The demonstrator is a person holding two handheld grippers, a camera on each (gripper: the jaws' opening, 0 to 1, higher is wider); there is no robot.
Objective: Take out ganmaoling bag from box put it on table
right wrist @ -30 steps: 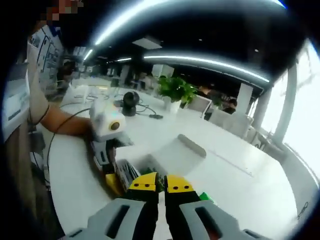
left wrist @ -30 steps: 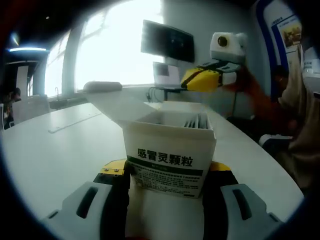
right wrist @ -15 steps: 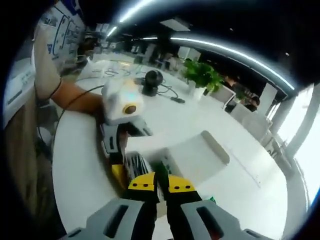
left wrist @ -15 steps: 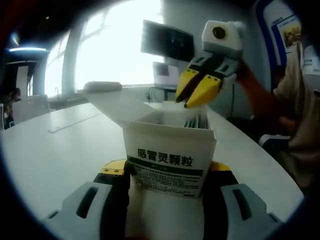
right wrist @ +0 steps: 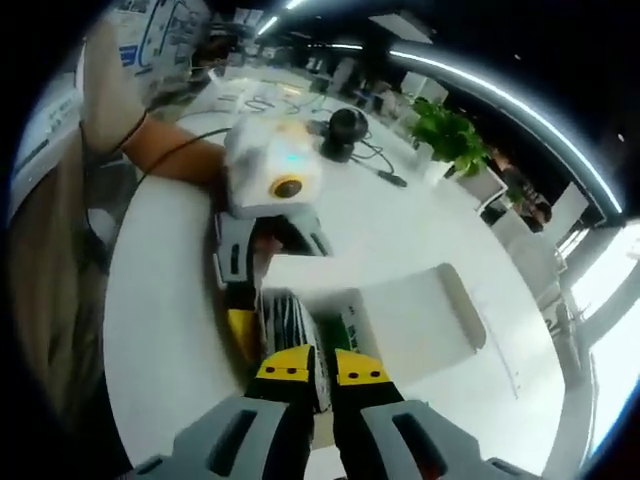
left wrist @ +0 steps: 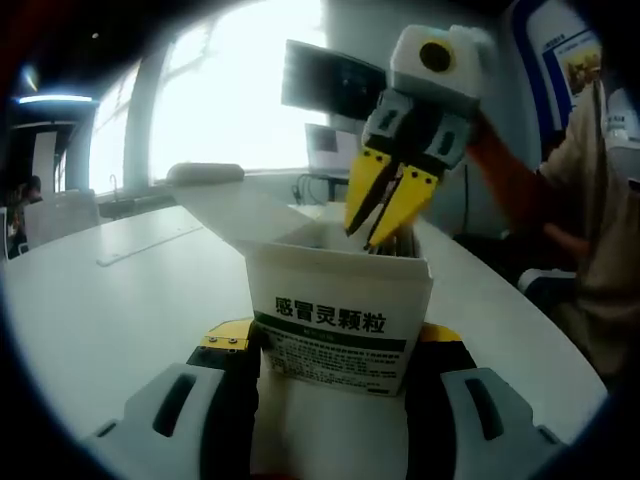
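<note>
- We clamp the box [left wrist: 340, 310] upright in the left gripper [left wrist: 335, 350].
- Right gripper [left wrist: 385, 205], jaws slightly apart, points down over the bags [right wrist: 290, 325] standing on edge.

box [left wrist: 340, 300] wall hides most of the sachets [left wrist: 390, 243].

Open box clamped, right gripper above it

The left gripper [left wrist: 330, 375] grips the white medicine box [left wrist: 335, 310]; the right gripper's [left wrist: 375, 225] yellow tips, slightly parted, reach its open top, centre frame.
</note>
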